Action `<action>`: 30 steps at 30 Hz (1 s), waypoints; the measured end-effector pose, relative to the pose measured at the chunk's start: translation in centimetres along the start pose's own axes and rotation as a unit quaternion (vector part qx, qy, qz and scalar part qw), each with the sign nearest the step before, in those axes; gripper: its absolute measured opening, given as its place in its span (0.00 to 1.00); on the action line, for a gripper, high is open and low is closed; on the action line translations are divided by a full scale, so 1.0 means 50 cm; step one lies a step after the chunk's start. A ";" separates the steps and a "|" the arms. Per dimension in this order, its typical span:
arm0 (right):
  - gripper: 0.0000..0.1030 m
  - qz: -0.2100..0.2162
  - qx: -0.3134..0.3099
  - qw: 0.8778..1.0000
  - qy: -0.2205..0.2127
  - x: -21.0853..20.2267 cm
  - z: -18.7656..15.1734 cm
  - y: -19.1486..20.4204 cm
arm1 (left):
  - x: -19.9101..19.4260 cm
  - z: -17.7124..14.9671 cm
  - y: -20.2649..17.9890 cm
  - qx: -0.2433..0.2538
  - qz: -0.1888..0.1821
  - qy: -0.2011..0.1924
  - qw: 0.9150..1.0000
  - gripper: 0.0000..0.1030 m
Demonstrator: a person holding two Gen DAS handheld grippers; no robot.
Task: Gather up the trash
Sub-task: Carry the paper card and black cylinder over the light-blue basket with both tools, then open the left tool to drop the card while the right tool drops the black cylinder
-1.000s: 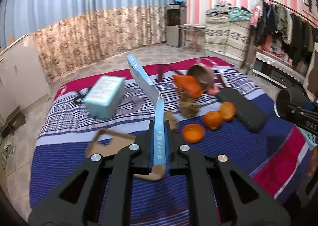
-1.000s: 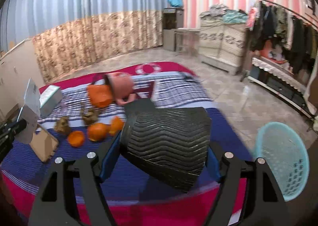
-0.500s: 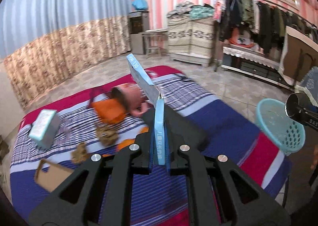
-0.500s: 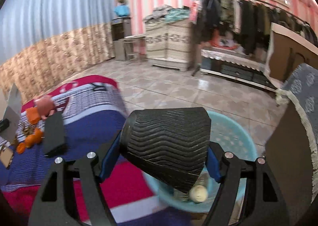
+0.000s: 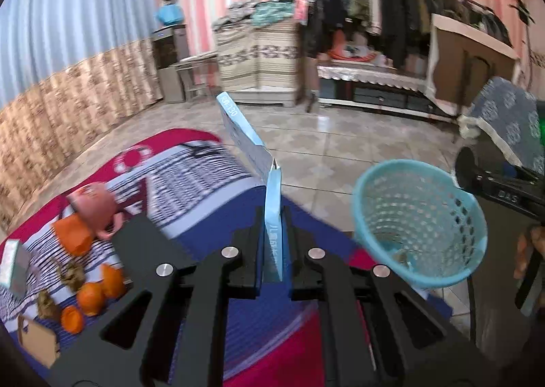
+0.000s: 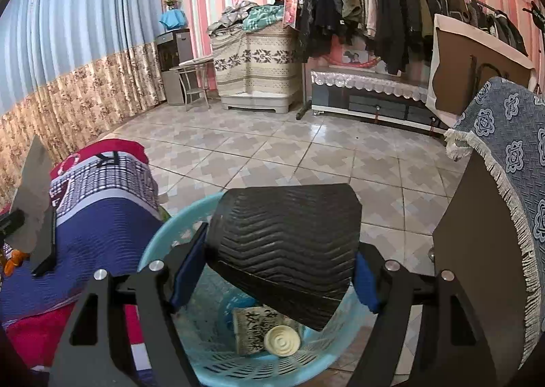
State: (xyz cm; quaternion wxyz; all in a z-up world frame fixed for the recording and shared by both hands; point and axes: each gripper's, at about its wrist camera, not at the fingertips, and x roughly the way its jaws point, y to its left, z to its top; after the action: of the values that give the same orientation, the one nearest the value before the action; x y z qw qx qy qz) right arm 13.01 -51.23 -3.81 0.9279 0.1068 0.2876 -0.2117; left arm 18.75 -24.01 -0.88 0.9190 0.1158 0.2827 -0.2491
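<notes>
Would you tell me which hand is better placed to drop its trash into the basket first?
Right. Its tool holds the black ribbed piece directly over the blue basket, while the left tool, with the flattened blue carton, is beside it.

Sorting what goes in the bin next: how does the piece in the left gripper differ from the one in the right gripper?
The flattened blue carton is thin and light blue with print; the black ribbed piece is bulky and dark. The left gripper is shut tight on the carton's edge; the right gripper holds the ribbed piece at a wide spread. The ribbed piece hangs above the blue basket; the carton is left of it. Both are firmly gripped.
</notes>
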 end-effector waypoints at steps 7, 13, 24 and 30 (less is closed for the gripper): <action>0.71 -0.005 0.045 0.999 0.007 0.014 -0.018 -0.059 | 0.054 0.019 -0.127 0.026 -0.052 0.003 0.998 0.08; 0.71 -0.015 0.065 0.998 0.006 0.013 -0.027 -0.094 | 0.093 0.020 -0.206 0.047 -0.084 0.004 0.995 0.08; 0.71 -0.020 0.077 0.997 0.013 0.021 -0.032 -0.095 | 0.146 0.026 -0.266 0.071 -0.091 0.013 0.993 0.32; 0.71 -0.020 0.066 0.997 0.018 0.027 -0.030 -0.075 | 0.126 0.040 -0.198 0.035 -0.051 -0.005 0.998 0.67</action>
State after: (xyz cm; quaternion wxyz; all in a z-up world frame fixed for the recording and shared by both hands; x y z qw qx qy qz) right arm 11.54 -54.54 -6.09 0.9091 0.1656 0.2923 -0.2463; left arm 19.00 -35.60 -3.63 0.9017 0.1317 0.2753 -0.3062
